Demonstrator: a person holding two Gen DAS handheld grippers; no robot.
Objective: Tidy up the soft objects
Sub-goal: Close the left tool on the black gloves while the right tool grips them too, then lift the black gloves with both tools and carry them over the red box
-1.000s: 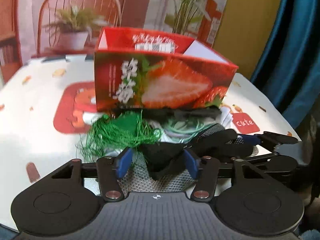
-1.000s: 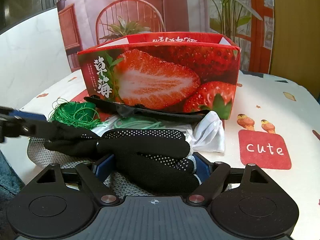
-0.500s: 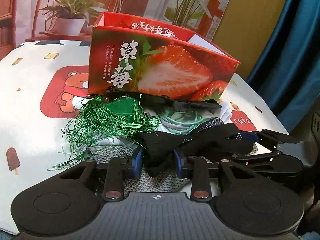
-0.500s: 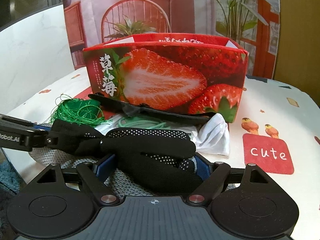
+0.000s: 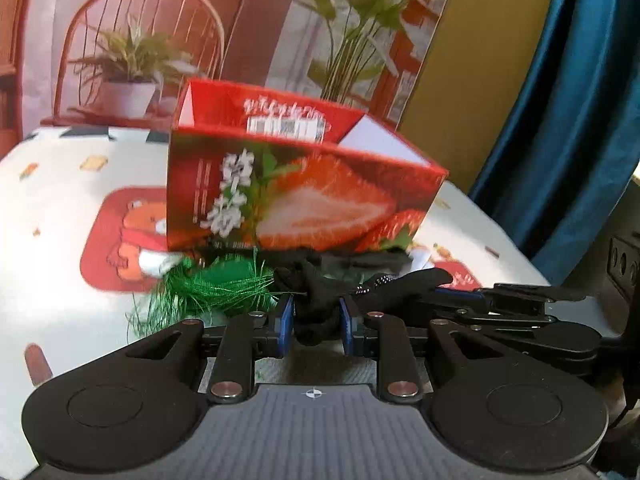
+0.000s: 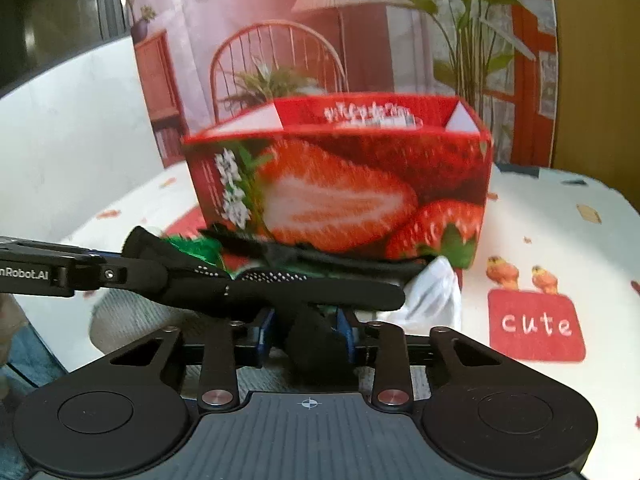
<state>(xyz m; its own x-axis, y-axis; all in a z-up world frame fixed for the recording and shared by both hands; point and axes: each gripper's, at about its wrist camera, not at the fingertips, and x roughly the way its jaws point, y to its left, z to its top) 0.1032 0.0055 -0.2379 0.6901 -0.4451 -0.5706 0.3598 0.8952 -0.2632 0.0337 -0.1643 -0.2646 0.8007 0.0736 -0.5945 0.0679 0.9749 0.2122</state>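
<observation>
A black dotted glove (image 6: 304, 292) hangs stretched between my two grippers, lifted off the pile. My left gripper (image 5: 316, 316) is shut on one end of the black glove (image 5: 320, 300). My right gripper (image 6: 306, 330) is shut on the other end. The right gripper also shows at the right of the left wrist view (image 5: 480, 300), and the left gripper at the left of the right wrist view (image 6: 100, 270). Below lie a green tassel (image 5: 216, 288), a white cloth (image 6: 436, 292) and a grey knit cloth (image 6: 132, 316). An open red strawberry box (image 5: 296, 200) stands just behind the pile.
The table has a white cloth with a red bear patch (image 5: 120, 236) at left and a red "cute" patch (image 6: 536, 324) at right. A blue curtain (image 5: 568, 120) hangs at the right. A printed backdrop (image 6: 320, 40) stands behind the table.
Both grippers have closed tighter on the black glove and lifted it up from the pile. The box now appears lower and farther in both views.
</observation>
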